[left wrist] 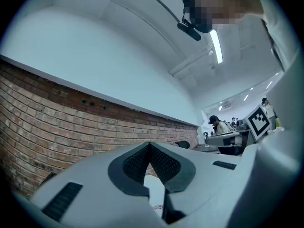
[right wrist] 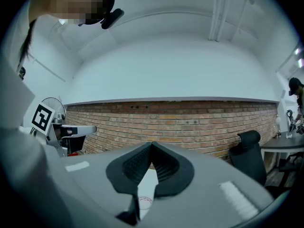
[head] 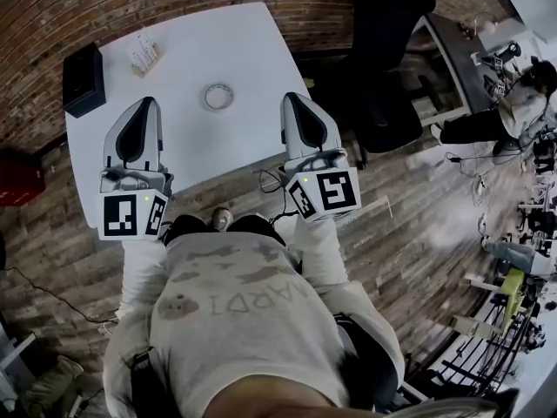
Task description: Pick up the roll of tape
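The roll of tape [head: 218, 97] is a thin pale ring lying flat on the white table [head: 235, 50], near its middle. In the head view it lies between my two grippers and slightly beyond their tips. My left gripper [head: 150, 102] hovers over the table to the left of the roll, its jaws shut with nothing between them. To the right of the roll, at the table's right edge, my right gripper [head: 288, 97] is also shut and empty. In each gripper view the dark pads [left wrist: 150, 161] [right wrist: 151, 164] meet at the tip, and a sliver of white table shows below them.
A black box [head: 83, 78] stands at the table's far left edge, and a small holder with pale items [head: 144, 53] sits beside it. A black office chair [head: 383, 50] is right of the table. Brick wall lies beyond; another person [head: 513, 111] works at far right.
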`<state>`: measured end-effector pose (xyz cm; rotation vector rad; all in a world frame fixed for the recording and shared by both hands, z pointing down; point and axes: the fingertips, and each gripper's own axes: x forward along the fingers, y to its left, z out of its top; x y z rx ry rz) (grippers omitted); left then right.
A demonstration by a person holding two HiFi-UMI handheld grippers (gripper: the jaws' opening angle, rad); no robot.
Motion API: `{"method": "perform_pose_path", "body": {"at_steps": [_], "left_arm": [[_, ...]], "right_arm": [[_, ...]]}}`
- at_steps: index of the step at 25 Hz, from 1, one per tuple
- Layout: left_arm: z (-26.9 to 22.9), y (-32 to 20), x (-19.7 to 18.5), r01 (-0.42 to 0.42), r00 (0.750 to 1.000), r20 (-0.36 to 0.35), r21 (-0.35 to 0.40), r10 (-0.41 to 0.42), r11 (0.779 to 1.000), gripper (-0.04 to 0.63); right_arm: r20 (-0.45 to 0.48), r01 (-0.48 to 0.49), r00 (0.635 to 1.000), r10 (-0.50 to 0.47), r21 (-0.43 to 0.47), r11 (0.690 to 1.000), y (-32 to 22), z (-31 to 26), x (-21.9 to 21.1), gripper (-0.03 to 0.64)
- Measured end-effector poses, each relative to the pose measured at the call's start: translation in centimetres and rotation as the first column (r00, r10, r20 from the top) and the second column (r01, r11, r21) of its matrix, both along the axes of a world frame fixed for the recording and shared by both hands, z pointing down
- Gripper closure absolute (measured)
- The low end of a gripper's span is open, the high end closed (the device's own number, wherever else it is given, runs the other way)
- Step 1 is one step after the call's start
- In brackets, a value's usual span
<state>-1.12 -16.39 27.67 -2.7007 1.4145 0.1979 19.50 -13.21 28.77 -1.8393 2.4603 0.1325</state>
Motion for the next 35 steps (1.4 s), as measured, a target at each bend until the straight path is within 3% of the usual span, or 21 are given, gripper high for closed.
{"method": "perform_pose_path", "body": {"at_steps": [8,14,26,32,35], "left_arm": [[0.9,-1.7,0.8,0.021,0.999,0.025,-0.023,-0.020,1.000,0.589],[2.6,-3.3,0.7,0.025,0.999,0.040,-0.062,-0.023,0.998,0.589],[5.2,-6.6,-1.2,0.023,0.999,0.049,-0.120,-0.017,0.992,0.589],[6.4,-7.9,-2.7,0.037,0.998,0.049,-0.145,-0.030,0.989,0.589],[7.0,-8.4,-3.4,0.042,0.998,0.047,-0.156,-0.035,0.987,0.589]], "right_arm": [[0.006,0.068,0.998,-0.068,-0.124,0.990,-4.1,3.8,-0.3,0.606],[-0.019,0.116,0.992,-0.126,-0.270,0.956,-7.1,8.8,-1.7,0.606],[-0.085,0.186,0.960,-0.265,-0.516,0.837,-12.3,18.3,-6.3,0.606],[-0.112,0.211,0.929,-0.352,-0.622,0.754,-13.0,22.9,-8.3,0.601],[-0.114,0.219,0.915,-0.386,-0.664,0.715,-13.1,24.8,-9.2,0.563]]}}
